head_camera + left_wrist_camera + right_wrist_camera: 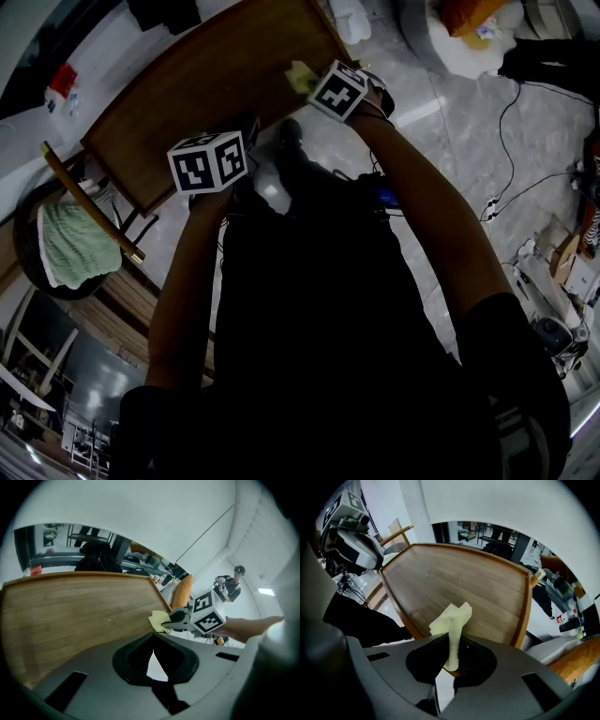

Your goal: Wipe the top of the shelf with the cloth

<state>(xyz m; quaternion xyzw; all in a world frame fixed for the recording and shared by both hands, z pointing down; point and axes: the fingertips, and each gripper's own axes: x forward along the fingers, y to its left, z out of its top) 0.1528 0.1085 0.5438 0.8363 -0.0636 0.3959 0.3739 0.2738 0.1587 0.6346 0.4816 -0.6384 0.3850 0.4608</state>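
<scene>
Currently, shelf top (211,89): bare wood, slanting across the head view.
Person (328,328): dark top, both arms reaching toward the shelf.
Left gripper (151,645): jaws closed together with nothing between them, at the near edge just beside the right gripper.
Right gripper (450,654): jaws clamped on the cloth.
Cloth (453,619): pale yellow, bunched, touching the shelf top near its edge.
</scene>
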